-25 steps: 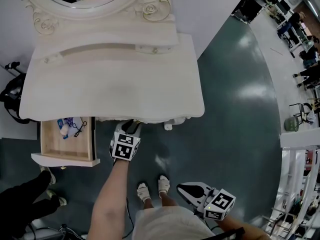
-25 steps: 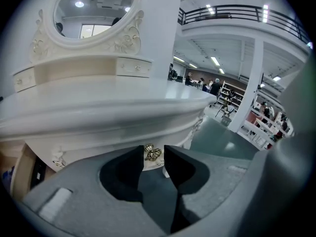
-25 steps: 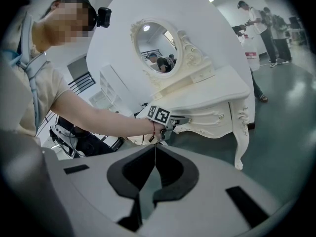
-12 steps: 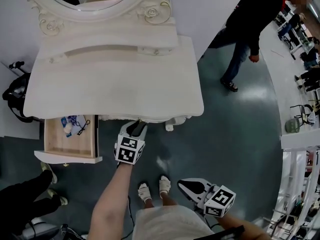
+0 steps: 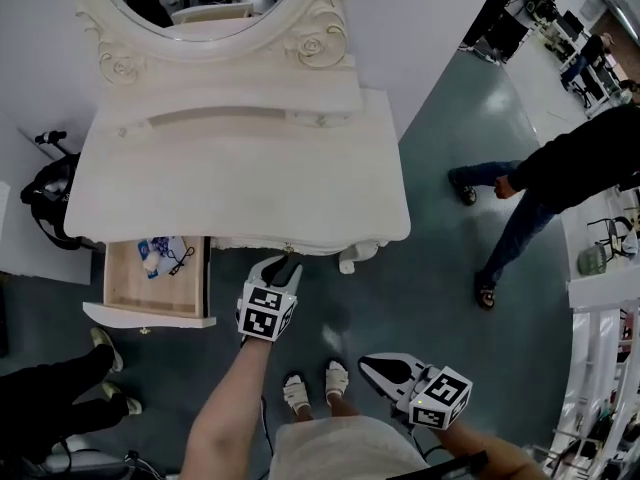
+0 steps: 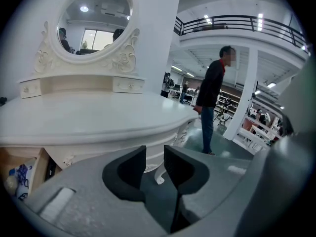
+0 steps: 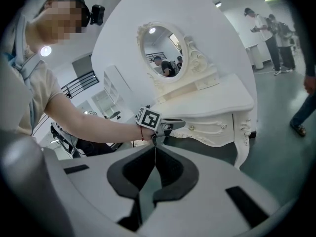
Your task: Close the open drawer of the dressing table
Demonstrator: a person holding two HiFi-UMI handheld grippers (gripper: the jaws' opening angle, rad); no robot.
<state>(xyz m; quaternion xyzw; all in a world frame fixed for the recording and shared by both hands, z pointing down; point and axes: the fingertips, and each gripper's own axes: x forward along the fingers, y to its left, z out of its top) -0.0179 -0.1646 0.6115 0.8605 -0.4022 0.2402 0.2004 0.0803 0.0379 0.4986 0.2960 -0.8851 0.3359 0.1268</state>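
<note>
While the drawer [image 5: 155,290] stands pulled out under the left end of the dressing table [image 5: 240,178], small items [image 5: 160,256] lying at its back, the head view shows the left claw [image 5: 283,268] just off the dressing table's front edge, right of the drawer and apart from it; the right claw [image 5: 378,370] hangs well back from the dressing table, beside the person's feet [image 5: 312,388]. Left gripper view: jaws spread a little, nothing between them, the dressing table's edge ahead. Right gripper view: jaws pressed together, empty, pointing toward the dressing table
</note>
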